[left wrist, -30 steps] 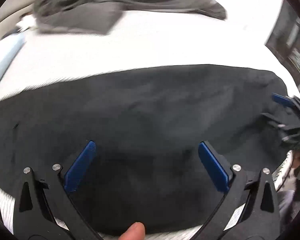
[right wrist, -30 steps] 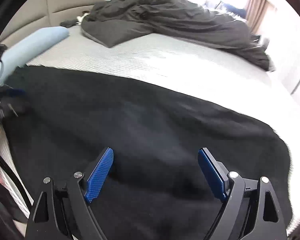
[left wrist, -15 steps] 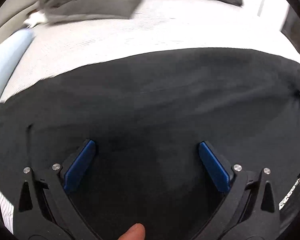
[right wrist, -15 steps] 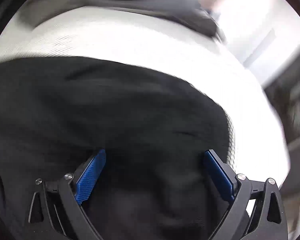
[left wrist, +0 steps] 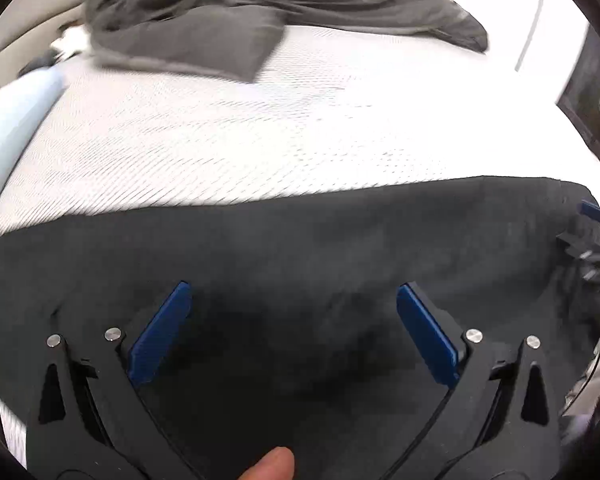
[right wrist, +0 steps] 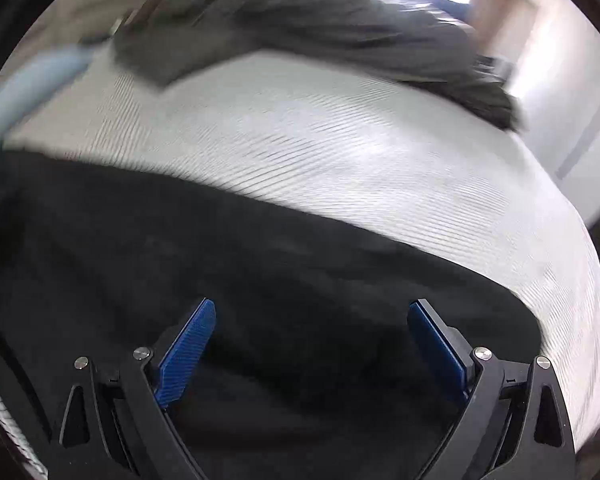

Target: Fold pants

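Note:
The black pants [left wrist: 300,248] lie spread flat across the near side of the white bed [left wrist: 260,132], as a wide dark band. They also show in the right wrist view [right wrist: 260,264]. My left gripper [left wrist: 292,296] is open and empty, its blue pads [left wrist: 160,336] hovering over the pants. My right gripper [right wrist: 312,316] is open and empty above the right part of the pants. The right gripper's blue tip also shows at the right edge of the left wrist view [left wrist: 596,216]. Both views are motion-blurred.
A crumpled dark grey blanket [left wrist: 280,4] lies across the far side of the bed, also in the right wrist view [right wrist: 320,28]. A light blue pillow [left wrist: 12,120] lies at the left. The bed's right edge [right wrist: 580,280] drops to a dark floor.
Both grippers have swung about over the pants while staying open. The left view has pulled back, showing more white bed. The right view swung right and then back left.

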{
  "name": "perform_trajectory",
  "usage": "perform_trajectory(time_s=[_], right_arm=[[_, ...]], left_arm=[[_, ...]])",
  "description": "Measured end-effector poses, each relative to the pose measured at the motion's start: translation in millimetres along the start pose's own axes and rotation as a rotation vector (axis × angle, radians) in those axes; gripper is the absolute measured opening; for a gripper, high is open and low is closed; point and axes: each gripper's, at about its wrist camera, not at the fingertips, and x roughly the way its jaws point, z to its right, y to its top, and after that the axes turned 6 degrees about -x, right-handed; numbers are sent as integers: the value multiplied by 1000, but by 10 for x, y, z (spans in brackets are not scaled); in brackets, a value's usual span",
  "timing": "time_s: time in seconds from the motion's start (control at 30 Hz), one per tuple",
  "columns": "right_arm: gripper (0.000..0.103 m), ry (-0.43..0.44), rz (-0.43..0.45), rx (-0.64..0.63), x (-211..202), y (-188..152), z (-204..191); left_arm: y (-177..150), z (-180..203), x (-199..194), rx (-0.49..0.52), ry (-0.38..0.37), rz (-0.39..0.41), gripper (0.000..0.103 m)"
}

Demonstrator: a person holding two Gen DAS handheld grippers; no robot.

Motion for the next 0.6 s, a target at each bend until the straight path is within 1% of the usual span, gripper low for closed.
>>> perform_trajectory(time_s=[0.03,0.07,0.1,0.13,0.17,0.2,0.23,0.27,0.3,0.37,0.4,0.43,0.47,0.5,0.53,0.57,0.6], right_arm=[[97,38,-27,-22,129,60,-125],[96,61,-54,-31,259,58,-192],[96,75,-58,-27,304,33,-185],[96,75,-56,-16,306,19,-150],[96,36,-60,-5,253,16,-58],[96,-35,-64,18,213,-37,89],[96,-149,-92,67,219,-158,322],[96,-196,-108,123,226,-265,506],[97,-184,-107,216,223,-387,705],[97,-147,-105,359,205,-538,917],[97,-132,-93,383,178,-552,919],[97,-143,-83,381,106,-557,881],[97,-179,-79,358,32,-497,784],[96,-202,-73,344,-158,-584,674],[96,-225,-55,330,-271,-548,596],[96,-251,-27,322,-478,-602,442],[96,-282,3,317,-636,-605,319]], left_arm=[[68,-23,181,9,8,-27,102],[20,-8,335,14,33,-79,102],[-52,-72,406,17,34,-92,102],[-96,-86,404,26,22,-85,102],[-105,-105,376,36,13,-72,102],[-129,-129,328,42,8,-67,102],[-161,-144,305,44,7,-63,102],[-204,-170,286,47,1,-55,102],[-208,-165,303,47,-4,-50,102],[-247,-159,274,47,-3,-46,102],[-242,-116,254,51,10,-50,103],[-217,-118,267,53,23,-56,103],[-68,-205,355,52,33,-64,102],[-36,-234,372,43,52,-76,102],[-25,-212,341,40,65,-83,102],[6,-207,295,44,71,-79,102],[38,-178,207,54,72,-51,102]])
